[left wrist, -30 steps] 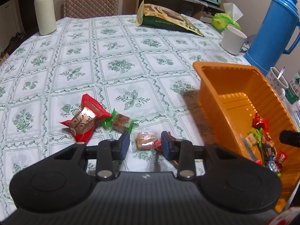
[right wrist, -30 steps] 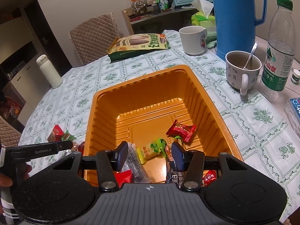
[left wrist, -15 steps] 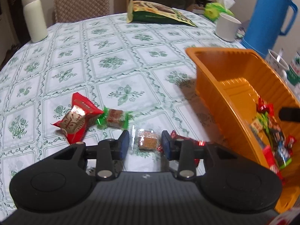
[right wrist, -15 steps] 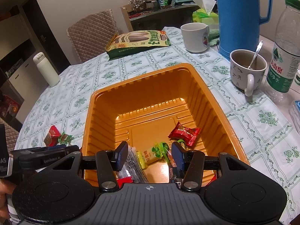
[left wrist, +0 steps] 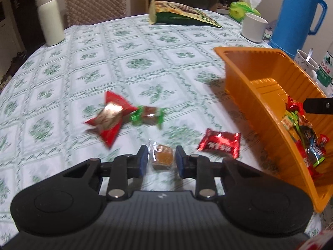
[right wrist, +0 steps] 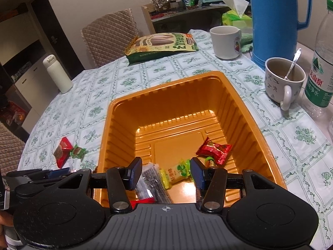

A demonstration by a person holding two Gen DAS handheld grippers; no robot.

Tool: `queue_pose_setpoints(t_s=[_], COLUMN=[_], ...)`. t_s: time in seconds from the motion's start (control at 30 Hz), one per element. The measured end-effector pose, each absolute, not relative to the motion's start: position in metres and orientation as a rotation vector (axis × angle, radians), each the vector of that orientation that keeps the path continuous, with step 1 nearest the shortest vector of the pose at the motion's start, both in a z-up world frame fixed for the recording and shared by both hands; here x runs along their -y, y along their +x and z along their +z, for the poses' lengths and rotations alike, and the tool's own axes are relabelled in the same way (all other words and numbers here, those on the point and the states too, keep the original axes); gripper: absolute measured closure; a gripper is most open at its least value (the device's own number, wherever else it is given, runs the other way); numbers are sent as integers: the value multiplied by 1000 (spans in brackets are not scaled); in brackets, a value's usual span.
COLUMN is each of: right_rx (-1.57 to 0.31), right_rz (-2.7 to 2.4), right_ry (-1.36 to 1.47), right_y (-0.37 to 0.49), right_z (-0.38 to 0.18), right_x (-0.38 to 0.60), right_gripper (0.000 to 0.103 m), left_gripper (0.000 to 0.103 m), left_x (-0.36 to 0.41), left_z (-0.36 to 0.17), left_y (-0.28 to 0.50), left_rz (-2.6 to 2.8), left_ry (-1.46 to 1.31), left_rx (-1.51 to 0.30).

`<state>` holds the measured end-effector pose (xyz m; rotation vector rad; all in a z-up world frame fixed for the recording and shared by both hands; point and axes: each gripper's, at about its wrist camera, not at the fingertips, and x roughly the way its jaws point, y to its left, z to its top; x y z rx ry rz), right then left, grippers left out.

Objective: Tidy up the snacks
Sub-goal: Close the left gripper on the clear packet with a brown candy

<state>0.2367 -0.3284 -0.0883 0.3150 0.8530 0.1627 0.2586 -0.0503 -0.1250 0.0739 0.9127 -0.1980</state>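
My left gripper (left wrist: 160,160) is open, its fingers on either side of a small brown snack in clear wrap (left wrist: 162,156) lying on the tablecloth. A red-wrapped snack (left wrist: 219,143) lies just to its right, a larger red packet (left wrist: 110,117) and a green-wrapped candy (left wrist: 148,115) to its far left. The orange tray (left wrist: 247,95) stands at the right with several snacks inside. My right gripper (right wrist: 165,173) is open and empty, hovering over the near end of the tray (right wrist: 166,112), above a yellow-green snack (right wrist: 177,171) and a red one (right wrist: 215,150).
A sunflower-seed bag (right wrist: 161,45), white mug (right wrist: 225,41), blue thermos jug (right wrist: 274,18), cup with a spoon (right wrist: 284,79) and water bottle (right wrist: 322,62) stand behind and right of the tray. A white flask (left wrist: 50,18) stands at the far left.
My left gripper has drawn back and shifted, with the brown snack still between its fingers; the red-wrapped snack now shows in full to the right. The right gripper has barely moved.
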Motion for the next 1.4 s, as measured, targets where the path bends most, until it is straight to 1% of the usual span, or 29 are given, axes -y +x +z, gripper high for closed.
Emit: queue_pose_setpoints(t_s=[0.13, 0.2, 0.23, 0.6, 0.73, 0.8, 0.87, 1.17, 1.27, 1.4], right_rx=[-851, -845, -840, -781, -783, -788, -791, -827, -828, -837], right_rz=[197, 225, 241, 445, 474, 479, 478, 413, 385, 349], right_ry=[300, 285, 275, 161, 150, 147, 147, 171, 185, 208], right_y=[241, 243, 244, 256, 256, 254, 254, 246, 243, 241], right_z=[-87, -84, -83, -66, -66, -67, -68, -73, -72, -74], right_x=[320, 313, 309, 248, 235, 230, 229, 243, 250, 256], right_gripper=[51, 51, 51, 51, 51, 51, 51, 51, 51, 51], left_gripper=[78, 90, 93, 92, 91, 89, 82, 69, 68, 67], left_x=[28, 16, 10, -40, -51, -54, -56, -49, -40, -13], left_z=[-117, -112, -110, -101, -99, -99, -101, -114, -115, -118], left_y=[249, 244, 242, 220, 211, 206, 202, 191, 195, 210], left_rz=[-153, -128, -118, -12, -13, -18, -46, -180, -236, -339], left_ry=[37, 18, 6, -75, -102, -99, -96, 18, 49, 168], left_rx=[-913, -906, -907, -910, -907, -899, -902, -955, -939, -899])
